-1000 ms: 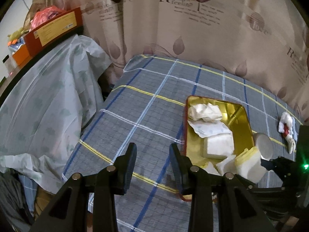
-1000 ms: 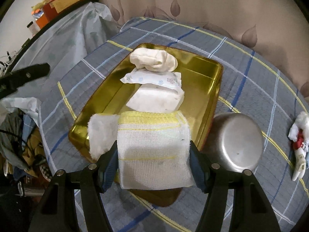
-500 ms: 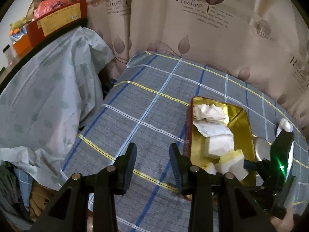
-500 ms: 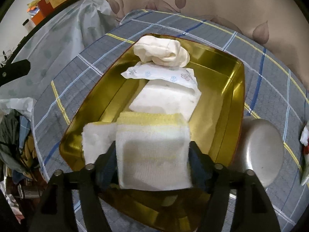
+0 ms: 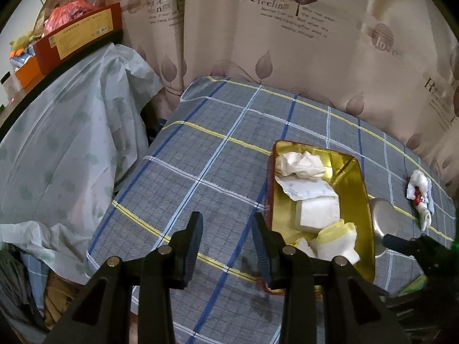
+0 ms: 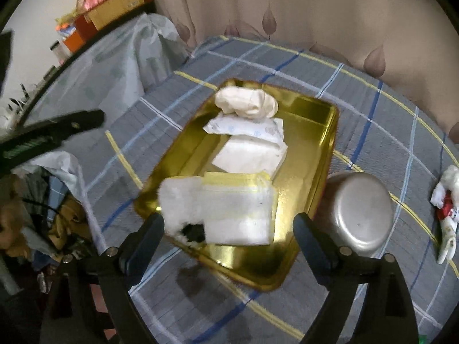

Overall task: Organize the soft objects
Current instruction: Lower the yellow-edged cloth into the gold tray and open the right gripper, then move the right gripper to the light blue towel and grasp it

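A gold tray [image 6: 312, 189] on the checked cloth holds several soft things: a crumpled cream cloth [image 6: 246, 103], a printed wrapped pad [image 6: 246, 127], a white folded pad [image 6: 252, 154], a fluffy white sponge [image 6: 178, 197] and a white mesh cloth with yellow edges [image 6: 238, 209]. My right gripper [image 6: 229, 229] hovers over the tray's near end. Its jaws are opening, the mesh cloth lies free between them, and neither pad touches it. My left gripper [image 5: 228, 235] stands open and empty over the tablecloth, left of the tray [image 5: 358, 177].
An upturned metal bowl [image 6: 358, 215] sits against the tray's right side. A small white and red plush toy [image 6: 447, 209] lies further right. A plastic-covered piece of furniture [image 5: 57, 149] with boxes on top stands left of the table, and a curtain [image 5: 287, 43] hangs behind it.
The right gripper carried the mesh cloth over the tray, spread its jaws and let it go; the cloth now rests in the tray beside the sponge. The left gripper barely moved.
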